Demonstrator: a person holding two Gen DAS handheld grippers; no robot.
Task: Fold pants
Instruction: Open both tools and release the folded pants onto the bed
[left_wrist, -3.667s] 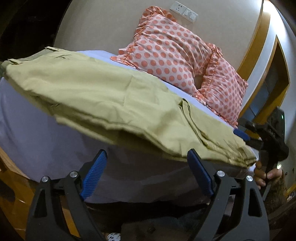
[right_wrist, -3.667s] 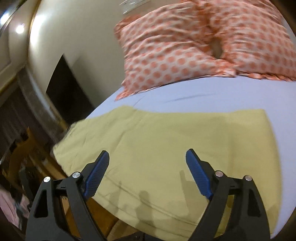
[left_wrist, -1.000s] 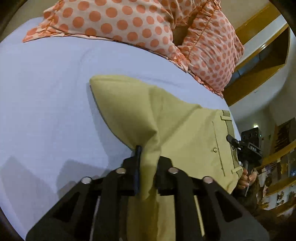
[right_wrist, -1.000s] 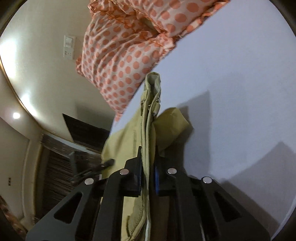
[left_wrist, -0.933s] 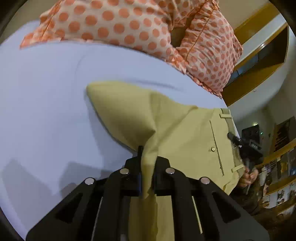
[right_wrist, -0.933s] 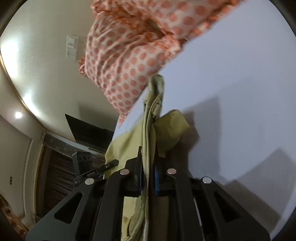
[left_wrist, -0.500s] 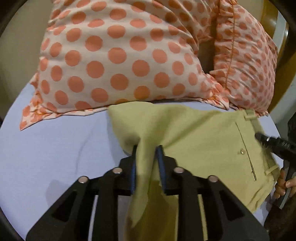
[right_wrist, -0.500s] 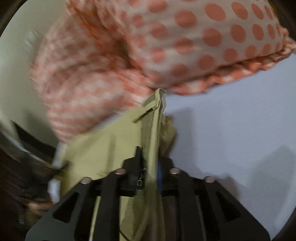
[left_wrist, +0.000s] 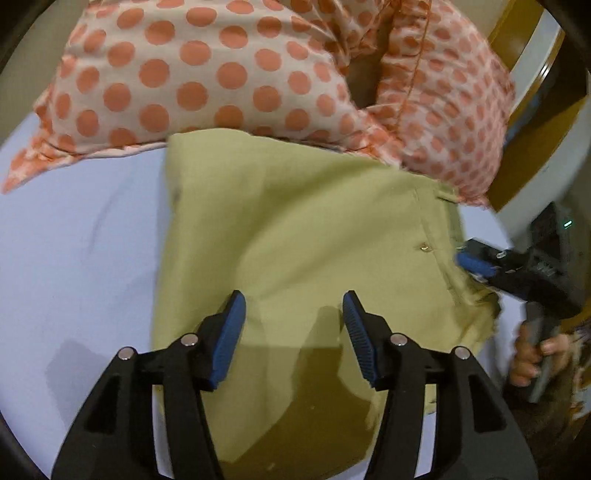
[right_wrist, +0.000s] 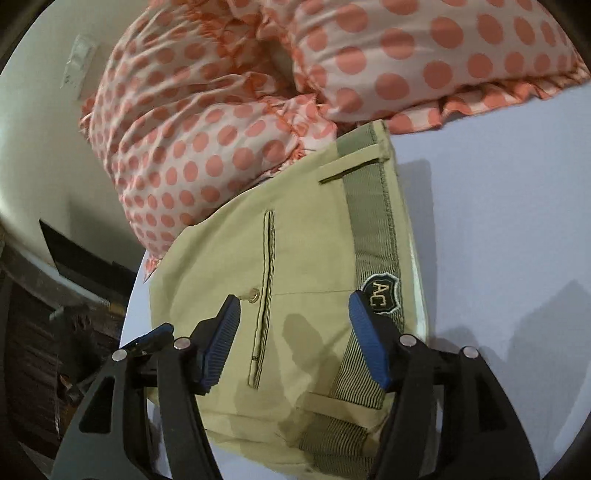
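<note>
The khaki pants (left_wrist: 295, 229) lie folded flat on the lavender bed sheet (left_wrist: 74, 240), their far edge against the pillows. My left gripper (left_wrist: 291, 332) is open and empty just above the folded leg end. My right gripper (right_wrist: 295, 332) is open and empty above the waistband end, where the pants (right_wrist: 295, 240) show a back pocket button (right_wrist: 253, 294) and a waistband logo patch (right_wrist: 380, 293). The right gripper also shows in the left wrist view (left_wrist: 476, 266) at the waistband edge.
Two orange polka-dot pillows (left_wrist: 207, 74) (right_wrist: 229, 147) lie at the head of the bed, touching the pants. A wall switch plate (right_wrist: 79, 61) is on the wall. Dark furniture (right_wrist: 55, 314) stands beside the bed. A wooden door frame (left_wrist: 524, 44) is at right.
Both grippers have let go of the pants and opened. The pants, held pinched and lifted before, now lie flat near the pillows.
</note>
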